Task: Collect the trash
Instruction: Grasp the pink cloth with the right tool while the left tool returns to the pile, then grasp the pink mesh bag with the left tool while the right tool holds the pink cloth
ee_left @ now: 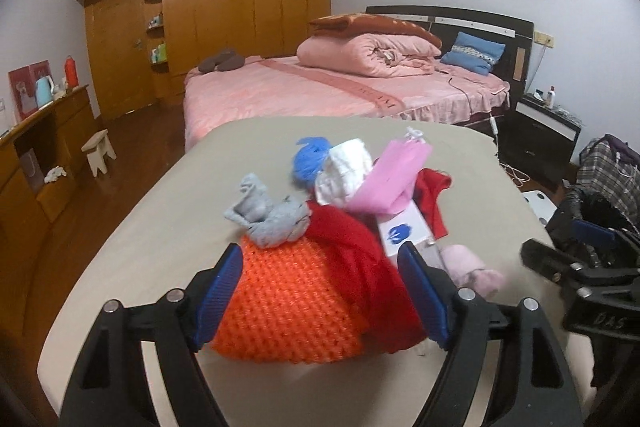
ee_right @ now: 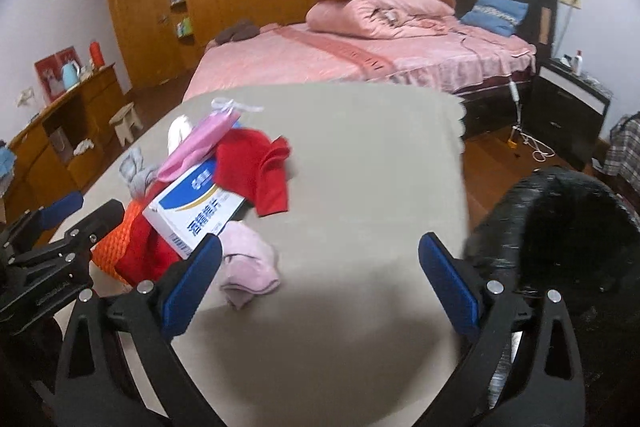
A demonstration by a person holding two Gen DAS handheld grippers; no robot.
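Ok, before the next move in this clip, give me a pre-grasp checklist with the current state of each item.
1. Left claw open: ok, jaws spread on either side of the orange knitted piece.
2. Left claw holding nothing: ok, pads flank the knit but are not closed on it.
3. Right claw open and empty: ok, only bare table cover between its fingers.
4. Trash bag within view: ok, black bag sits at the table's right edge, mouth open.
5. Trash item identified: cannot tell; the blue-and-white box lies in the pile among cloths, partly under the pink bag.
6. Claws clear of each other: ok, apart.
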